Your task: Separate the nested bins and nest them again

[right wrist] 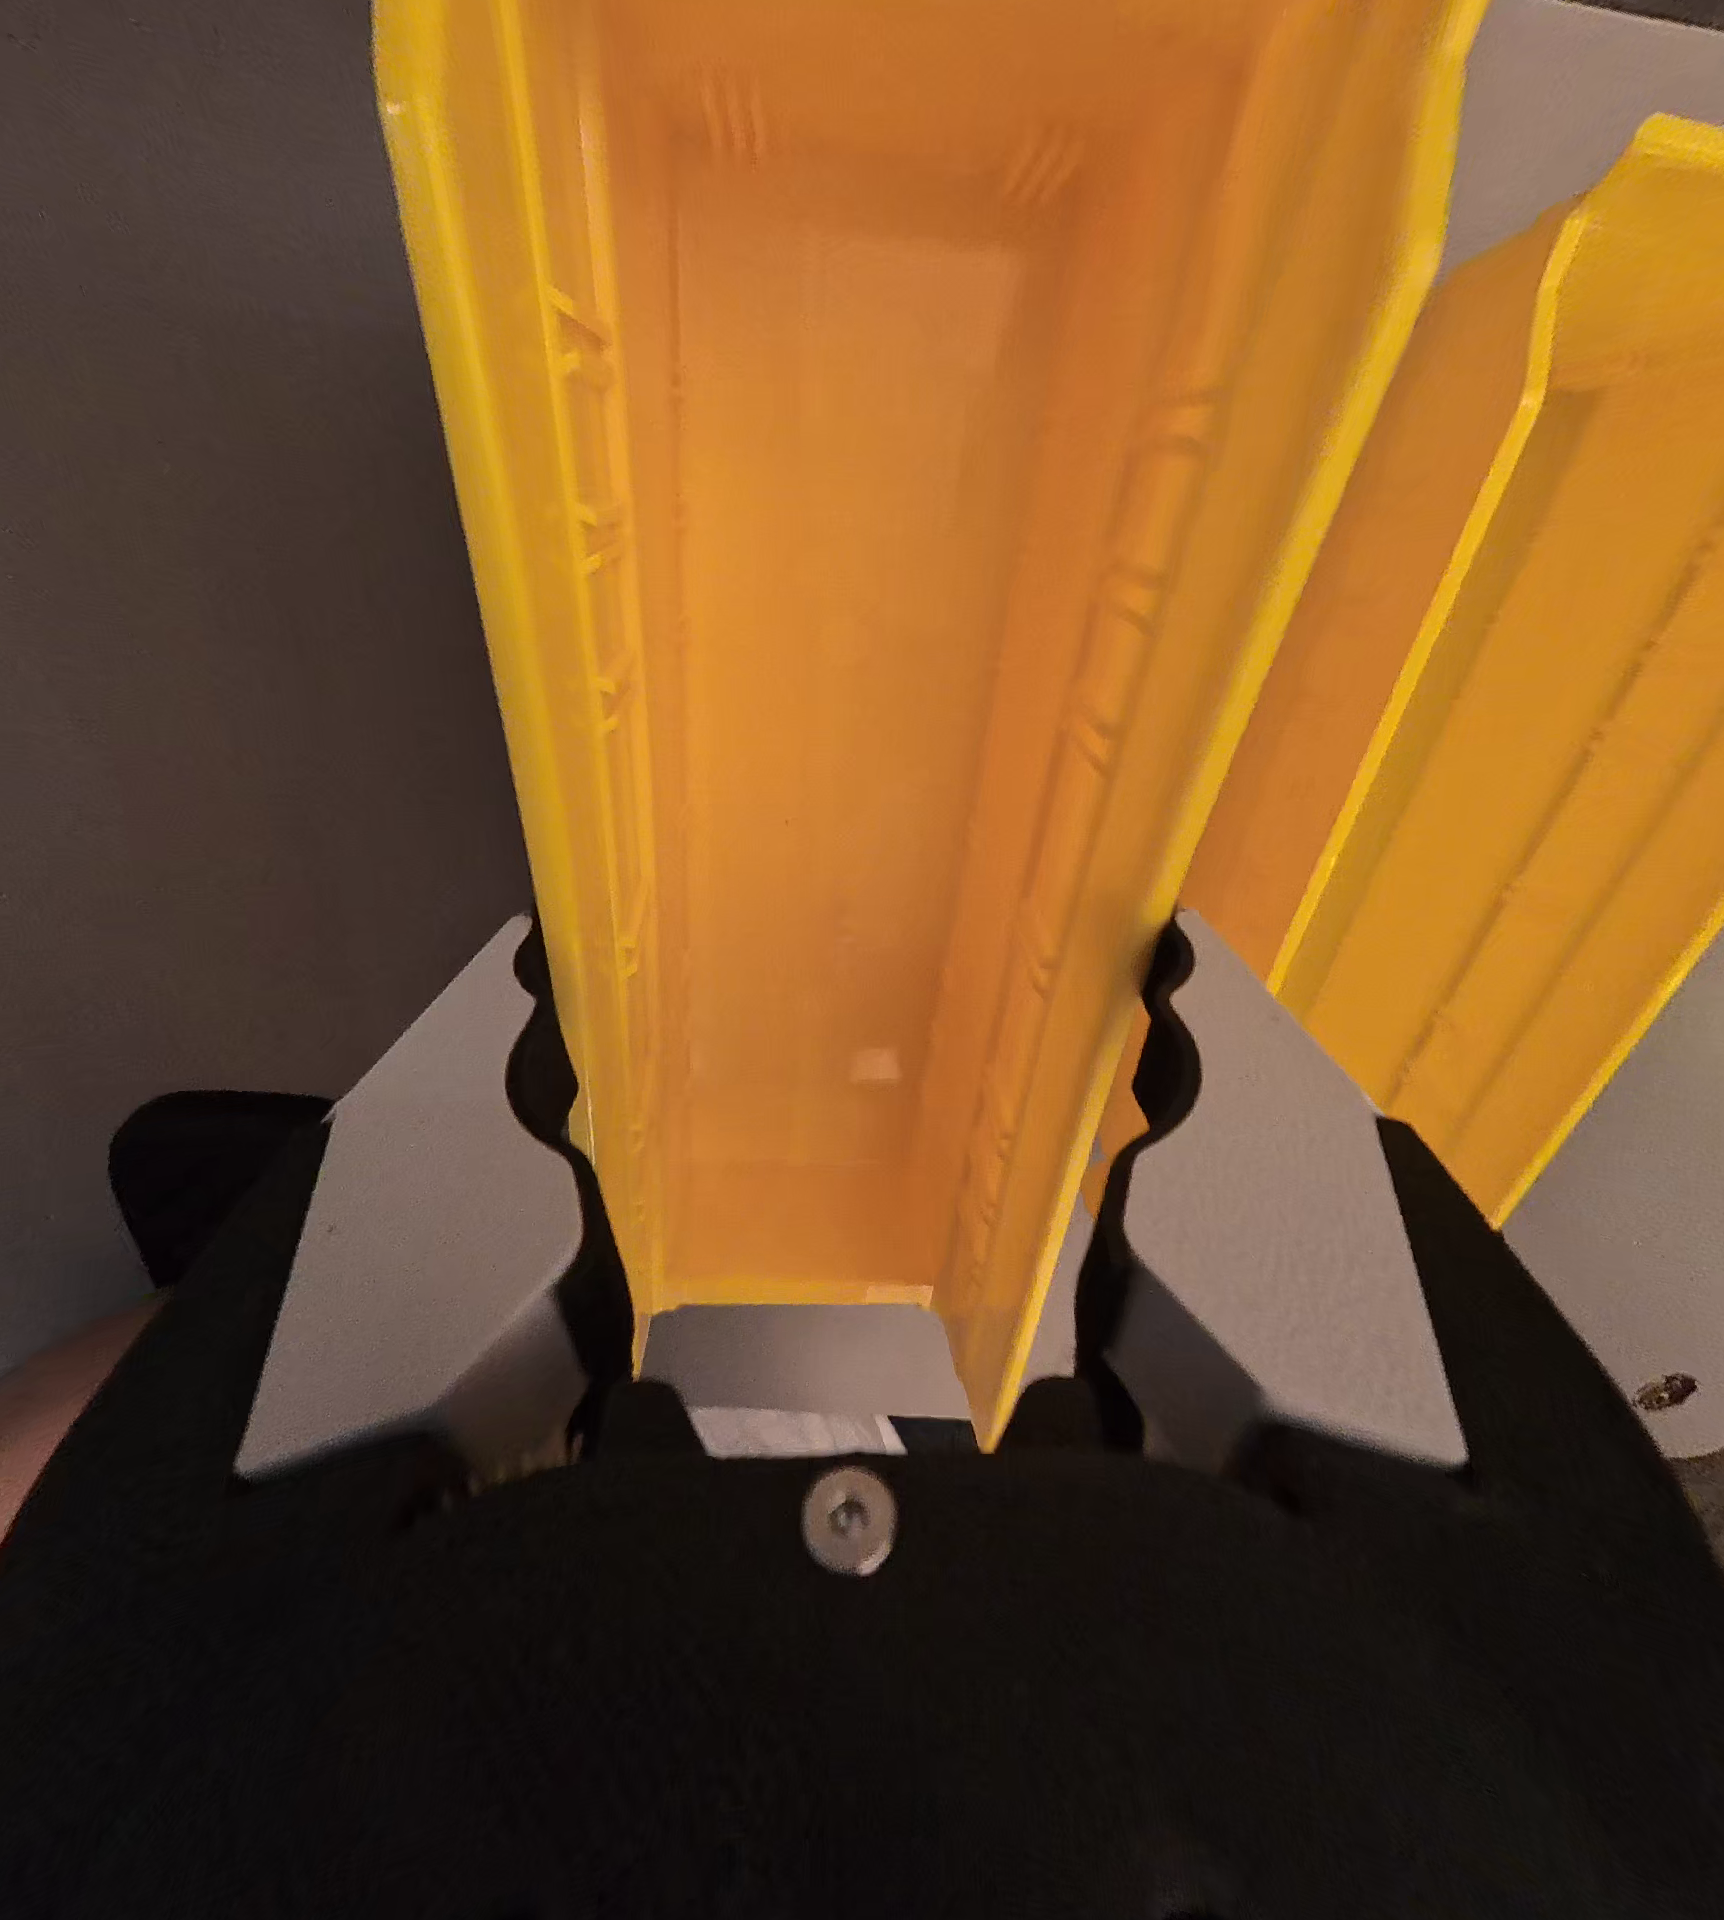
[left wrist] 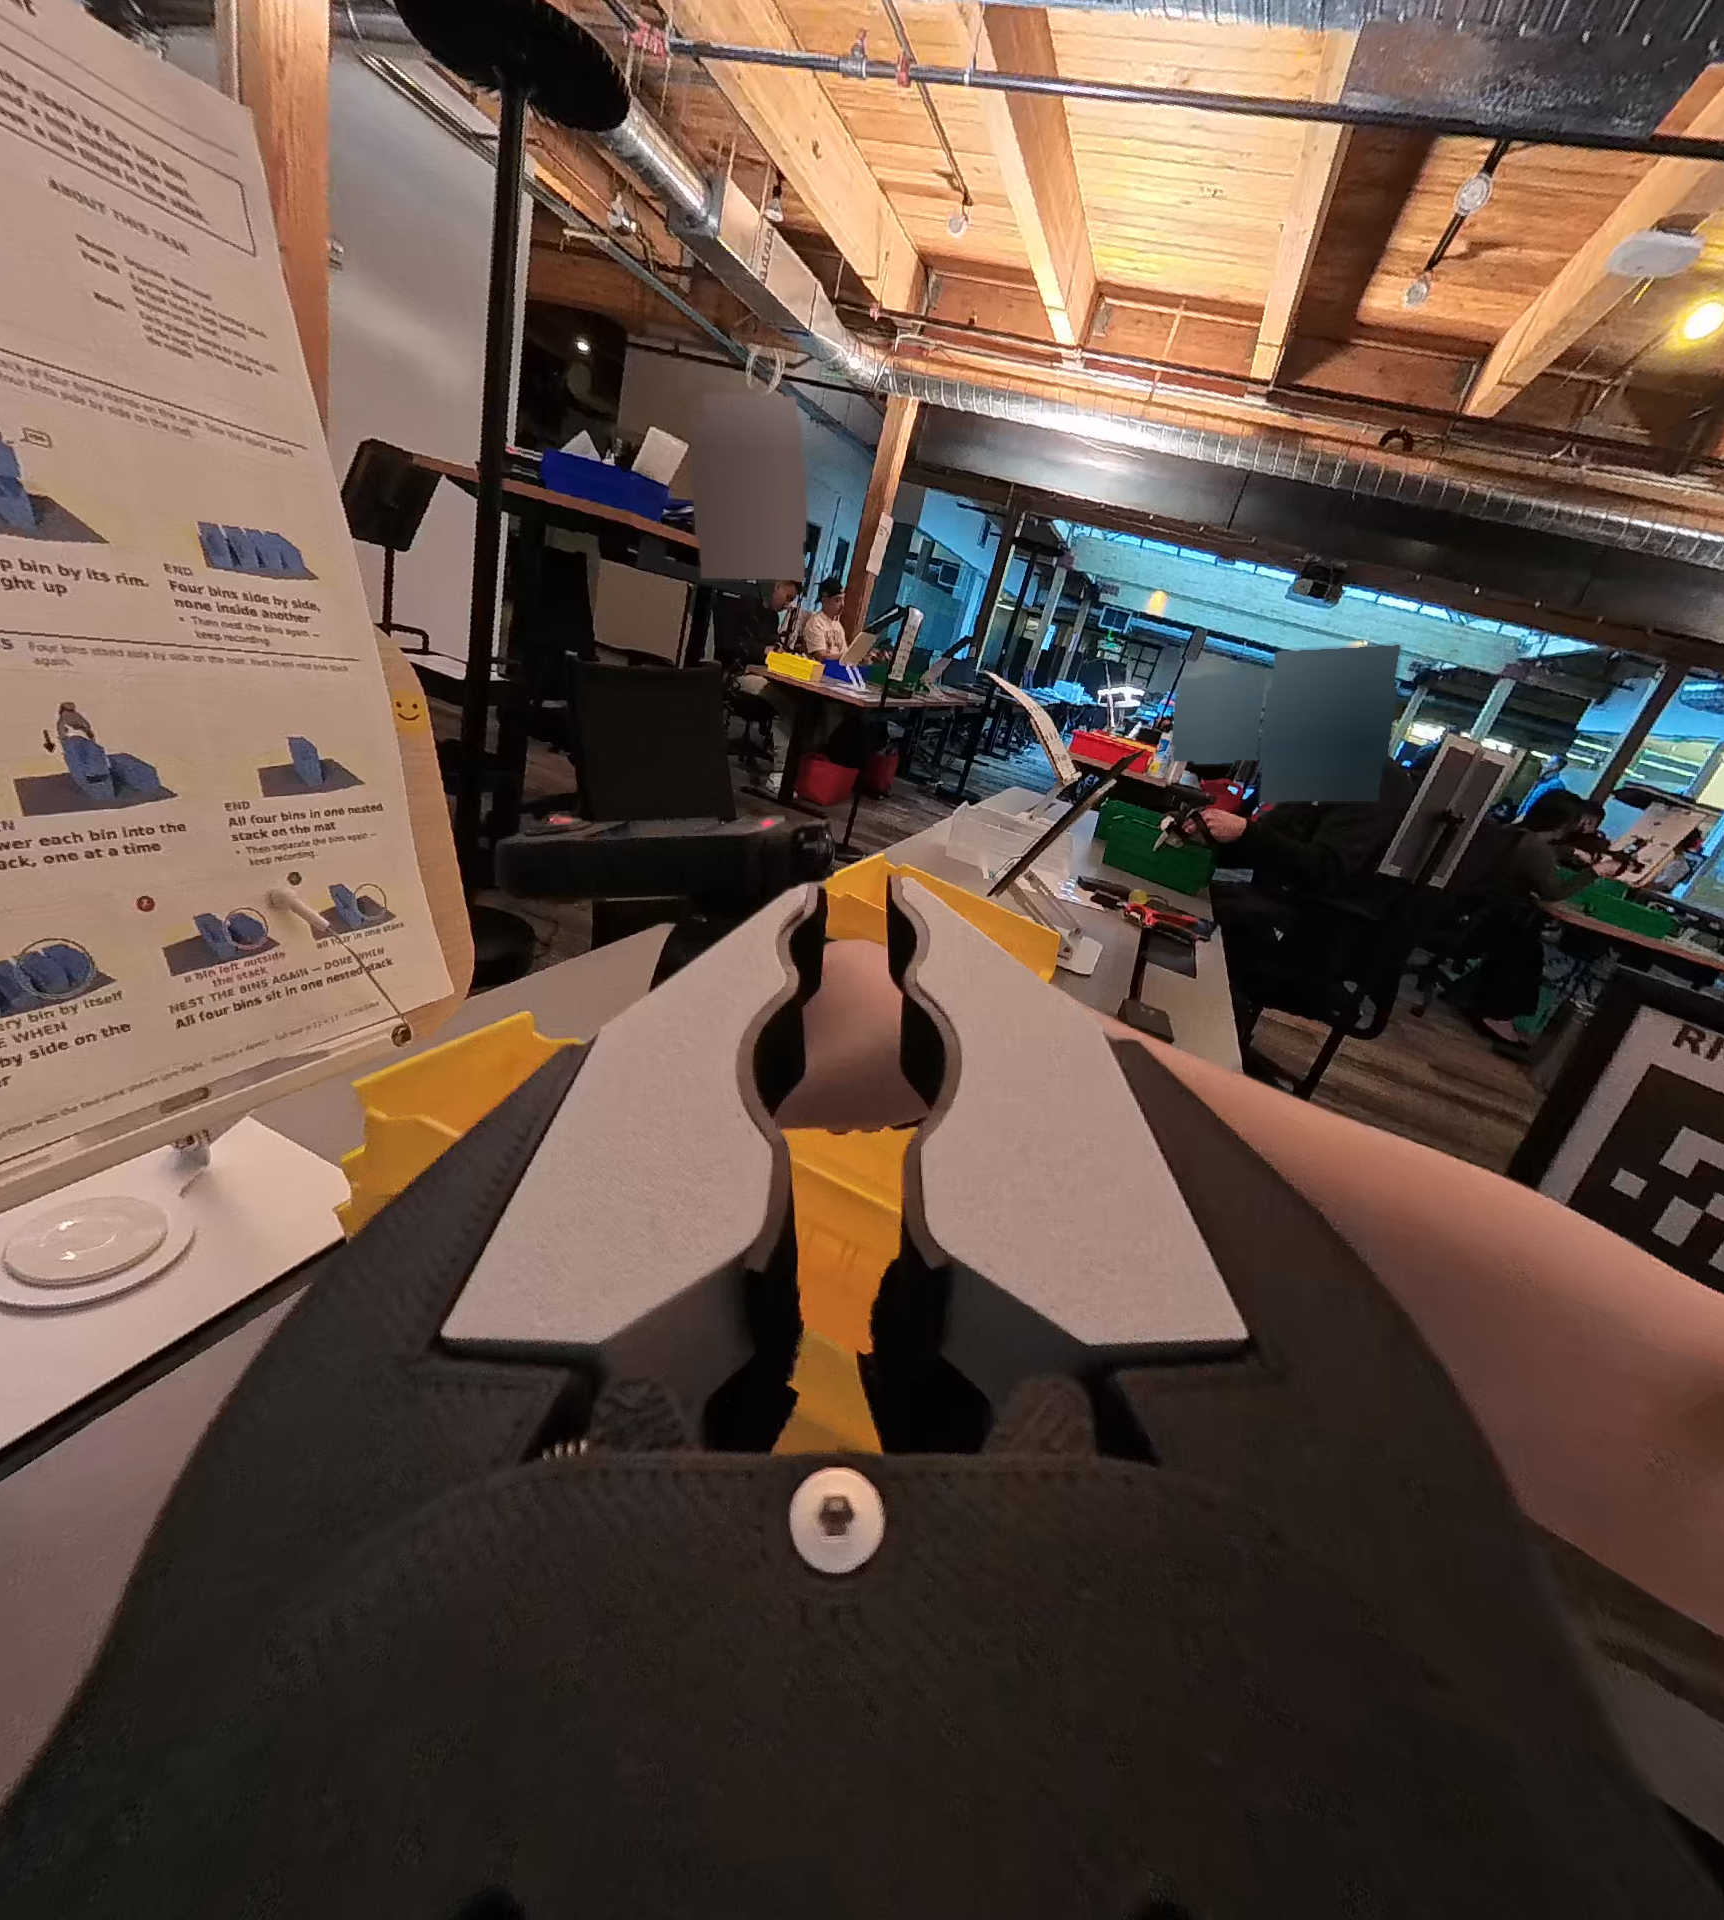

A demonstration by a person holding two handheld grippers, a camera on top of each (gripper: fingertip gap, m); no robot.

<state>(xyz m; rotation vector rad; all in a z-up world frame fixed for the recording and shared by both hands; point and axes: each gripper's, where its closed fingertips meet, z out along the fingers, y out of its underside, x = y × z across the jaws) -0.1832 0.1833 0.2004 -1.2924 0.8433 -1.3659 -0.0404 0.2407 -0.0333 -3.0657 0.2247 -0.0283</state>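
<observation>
The right gripper point(right wrist: 853, 1039) is open wide around a long yellow plastic bin point(right wrist: 837, 623). One finger sits on each long side of the bin. The dark pads point(right wrist: 551, 1060) look like they touch the bin's sides, or very nearly, but I cannot tell if they squeeze it yet. A second yellow plastic bin point(right wrist: 1564, 675) lies just beside the first one, on its right, on the grey table point(right wrist: 162, 520). It is not inside the first bin.

The left gripper point(left wrist: 856, 904) is almost closed. A yellow bin wall point(left wrist: 842, 1236) runs up through the thin gap between its fingers, so it seems to pinch that wall. More yellow bin edges point(left wrist: 442, 1091) poke out on both sides of it. A paper sheet with pictures point(left wrist: 110, 623) stands on a white stand point(left wrist: 110, 1247) to the left.

I think the bins are at least partly pulled apart, since two lie side by side. I cannot see how many bins there are. Putting them back into one stack still looks left to do.
</observation>
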